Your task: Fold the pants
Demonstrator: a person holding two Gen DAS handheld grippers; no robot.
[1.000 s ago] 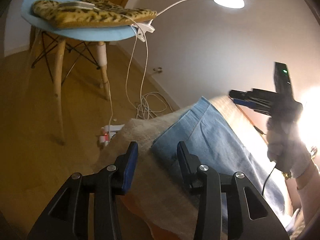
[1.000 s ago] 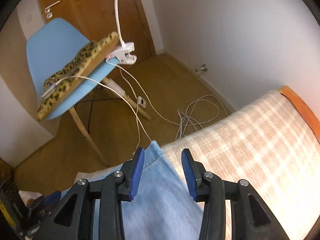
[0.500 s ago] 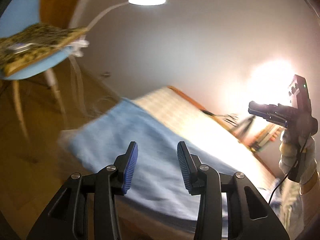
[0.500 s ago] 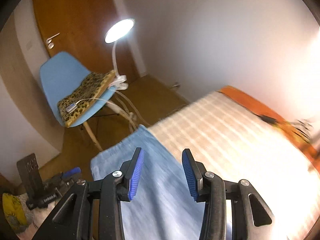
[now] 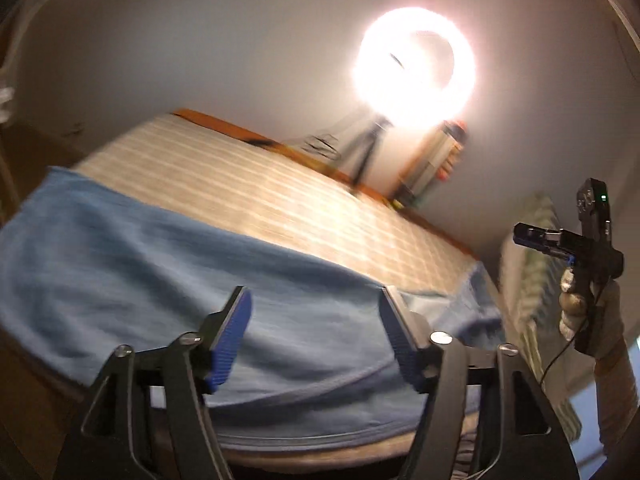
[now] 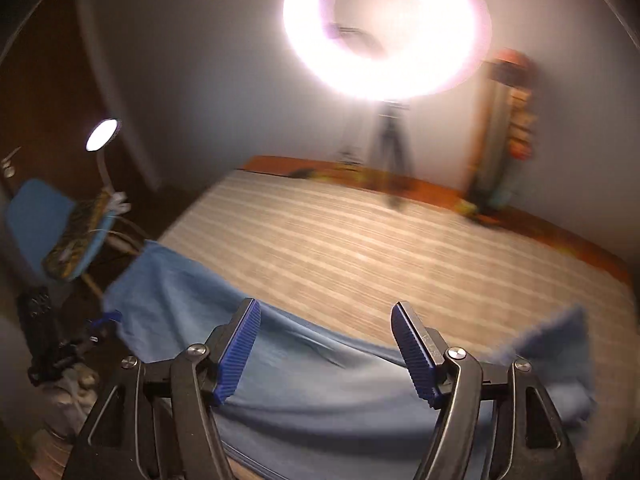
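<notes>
Light blue pants (image 5: 140,264) lie lengthwise along the near edge of a striped beige bed (image 5: 248,192); they also show in the right wrist view (image 6: 320,384), one end rumpled at the right (image 6: 560,344). My left gripper (image 5: 316,332) is open and empty, held above the pants. My right gripper (image 6: 326,344) is open and empty above the pants; it also shows in the left wrist view (image 5: 560,240), held up at the right in a gloved hand. The left gripper shows at the lower left of the right wrist view (image 6: 60,344). Both views are motion-blurred.
A bright ring light on a tripod (image 5: 414,60) stands behind the bed. An orange wooden bed edge (image 6: 440,192) runs along the far side. A blue chair with a leopard cushion and clip lamp (image 6: 60,232) stands left of the bed. A shelf (image 6: 508,132) is at the back right.
Both grippers have swung from the pants' end by the chair to face across the bed, and their jaws have opened wider. The ring light has come into view.
</notes>
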